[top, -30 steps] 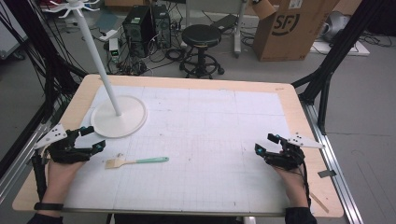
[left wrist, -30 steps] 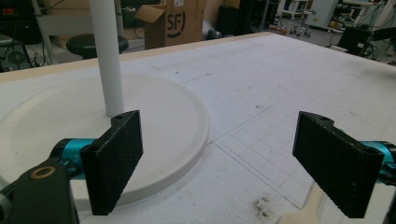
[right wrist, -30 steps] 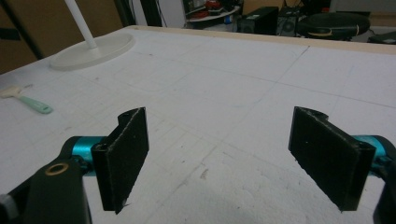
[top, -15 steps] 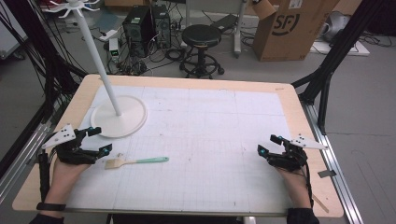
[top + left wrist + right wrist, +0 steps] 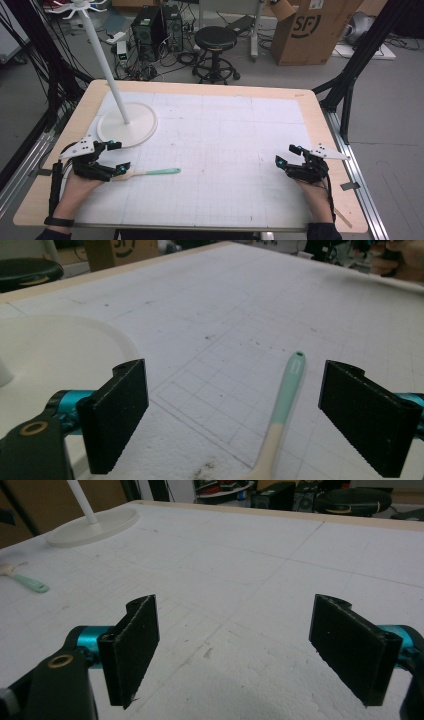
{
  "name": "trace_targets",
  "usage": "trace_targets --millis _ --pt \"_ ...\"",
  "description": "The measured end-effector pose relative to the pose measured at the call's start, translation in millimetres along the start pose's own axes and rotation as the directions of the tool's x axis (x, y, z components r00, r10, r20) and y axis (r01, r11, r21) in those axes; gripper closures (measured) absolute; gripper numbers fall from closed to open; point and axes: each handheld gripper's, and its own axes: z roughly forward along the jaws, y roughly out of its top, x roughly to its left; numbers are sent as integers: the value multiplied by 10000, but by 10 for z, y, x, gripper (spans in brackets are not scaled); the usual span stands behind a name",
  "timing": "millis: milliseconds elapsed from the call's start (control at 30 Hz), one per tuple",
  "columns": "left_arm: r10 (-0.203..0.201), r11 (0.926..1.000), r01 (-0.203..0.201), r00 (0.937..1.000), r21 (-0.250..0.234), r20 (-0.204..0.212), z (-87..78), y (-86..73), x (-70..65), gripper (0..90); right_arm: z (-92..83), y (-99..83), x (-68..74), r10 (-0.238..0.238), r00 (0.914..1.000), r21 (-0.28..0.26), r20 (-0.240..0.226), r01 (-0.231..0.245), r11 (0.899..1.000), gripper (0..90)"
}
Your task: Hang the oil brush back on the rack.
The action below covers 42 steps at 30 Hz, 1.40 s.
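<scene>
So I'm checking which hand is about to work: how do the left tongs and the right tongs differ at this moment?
The left tongs straddle the brush end of the mint-handled brush, which lies between their jaws; the right tongs have bare white table mat between theirs. The left tongs sit beside the white stand base; the right tongs sit near the opposite edge, far from it. Both are open and low over the table.
</scene>
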Motion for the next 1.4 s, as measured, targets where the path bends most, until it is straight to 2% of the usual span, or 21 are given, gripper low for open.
trace_targets --millis 100,200,433,600,833,1033,1100,1267,1333,1367,1400 --pt "262 9986 -268 9996 451 138 84 7 -45 138 2 -3 -3 -32 10000 17 17 32 10000 194" --pt "343 9965 -364 9990 754 290 146 0 -70 145 -2 -5 -5 -2 10000 45 22 2 10000 194" --pt "488 9906 -563 9969 1251 619 244 -26 -114 149 -1 -5 -7 -15 10000 57 2 15 10000 195" --pt "731 9841 -851 9940 1556 815 292 -46 -148 198 0 -7 -7 -42 10000 72 -33 42 10000 196" --pt "1108 9701 -1321 9874 2035 1130 332 -68 -181 344 2 -12 -10 -49 10000 129 11 49 9999 197" --pt "1274 9573 -1524 9852 2458 1147 343 -79 -206 532 3 -13 -12 -46 10000 133 3 46 9999 197" --pt "1406 9541 -1673 9826 2484 1215 346 -78 -218 566 4 -14 -12 -53 10000 140 0 53 9999 198" --pt "1425 9497 -1675 9835 2645 1112 362 -78 -224 624 3 -15 -14 -60 10000 161 -3 60 9999 198" --pt "1482 9454 -1723 9833 2768 1060 379 -79 -236 647 2 -15 -13 -58 10000 164 -2 58 9998 198" --pt "1550 9397 -1793 9824 2911 1046 389 -78 -240 652 1 -15 -13 -52 10000 165 -10 52 9999 198" --pt "1565 9389 -1814 9819 2925 1065 395 -76 -246 656 2 -16 -16 -77 10000 158 -11 78 9998 198"
